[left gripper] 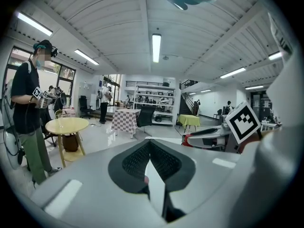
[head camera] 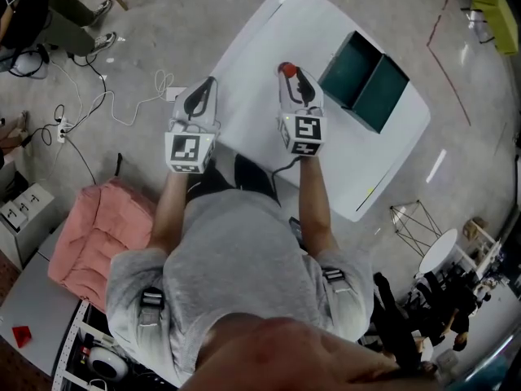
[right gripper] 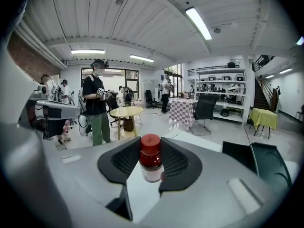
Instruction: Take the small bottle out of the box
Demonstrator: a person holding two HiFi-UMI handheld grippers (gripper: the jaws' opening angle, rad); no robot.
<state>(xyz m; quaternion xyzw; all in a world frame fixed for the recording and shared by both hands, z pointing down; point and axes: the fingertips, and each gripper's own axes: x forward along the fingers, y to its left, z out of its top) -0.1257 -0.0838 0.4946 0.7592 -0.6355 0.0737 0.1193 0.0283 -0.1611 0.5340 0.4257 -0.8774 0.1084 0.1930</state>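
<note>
The right tool (right gripper: 151, 144) is closed on the small bottle (right gripper: 151, 163), its two dark ribbed pads pressing on either side of the body just under the red cap. The bottle stands upright in that grip, with a dark reddish body and a pale label. From the head view it is out of the box (head camera: 364, 80) and held over a bare part of the white surface (head camera: 366, 161), to the left of the box and clearly apart from it. The box is dark green, open at the top and split into two compartments. It sits near the far right corner of the surface, and nothing can be made out inside either compartment. The left tool (left gripper: 149, 142) holds nothing. Its pads seem to meet at the tips, though the wide-angle lens makes a hairline gap hard to rule out, and only the white surface shows through the wedge below them. In the head view both tools are side by side in front of the person's grey shirt, the left one (head camera: 210, 82) at the near left edge of the surface. A pink cushion (head camera: 98, 235) lies on the floor to the person's left. Across the room another person (right gripper: 97, 108) stands beside a round yellow table (right gripper: 126, 111).
</note>
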